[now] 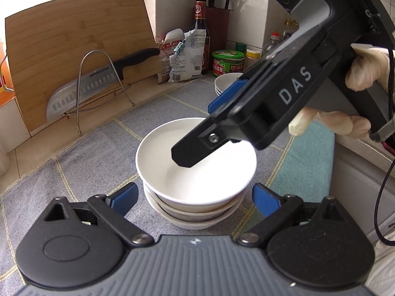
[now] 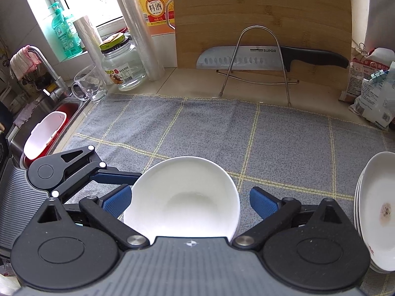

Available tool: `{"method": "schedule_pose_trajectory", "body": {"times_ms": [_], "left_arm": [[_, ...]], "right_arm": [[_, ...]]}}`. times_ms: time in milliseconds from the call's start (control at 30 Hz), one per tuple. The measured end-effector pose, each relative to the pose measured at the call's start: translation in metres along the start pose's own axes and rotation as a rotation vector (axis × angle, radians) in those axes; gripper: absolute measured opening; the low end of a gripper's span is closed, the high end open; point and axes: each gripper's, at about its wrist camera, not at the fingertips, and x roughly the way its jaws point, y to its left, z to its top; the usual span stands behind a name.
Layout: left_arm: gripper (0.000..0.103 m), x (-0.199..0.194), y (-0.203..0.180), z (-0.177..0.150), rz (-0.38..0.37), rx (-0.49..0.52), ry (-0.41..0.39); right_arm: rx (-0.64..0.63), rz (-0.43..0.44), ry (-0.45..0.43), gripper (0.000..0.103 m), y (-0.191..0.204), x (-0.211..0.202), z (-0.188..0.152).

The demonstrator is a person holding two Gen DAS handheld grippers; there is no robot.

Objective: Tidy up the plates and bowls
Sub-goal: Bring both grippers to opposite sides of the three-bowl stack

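- Left wrist view: three white bowls (image 1: 195, 170) stand nested at centre on the checked cloth (image 1: 86, 153); left gripper (image 1: 195, 196) is spread wide around them, and right gripper (image 1: 197, 133), released, hovers over the top bowl.
- Right wrist view: right gripper (image 2: 188, 203) gapes, gripping nothing; stacked plates (image 2: 377, 209) wait at three o'clock, the top one stained. Stacking looks largely done.

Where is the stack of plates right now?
The stack of plates sits at the right edge of the right wrist view, on the grey checked cloth, right of the white bowl.
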Motion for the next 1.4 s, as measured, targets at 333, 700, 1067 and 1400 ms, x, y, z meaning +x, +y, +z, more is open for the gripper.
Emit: {"method": "schedule_pose_trajectory", "body": {"times_ms": [333,700,1067,1400], "left_arm": [[0.098,0.003,0.007,-0.018,0.032,0.010,0.097],[0.098,0.024,-0.011,-0.030,0.149,-0.142,0.186],[0.098,0.043,-0.038,-0.028,0.330,-0.239,0.217],[0.103,0.046,-0.030,-0.033,0.297,-0.272,0.185]], "right_arm": [[-0.071,-0.069,-0.063,0.103,0.004,-0.023,-0.041],[-0.201,-0.021,0.042,0.103,-0.016,0.000,-0.077],[-0.421,0.021,0.085,0.103,-0.053,0.040,-0.089],[-0.495,0.094,0.027,0.103,-0.064,0.040,-0.091]]}}
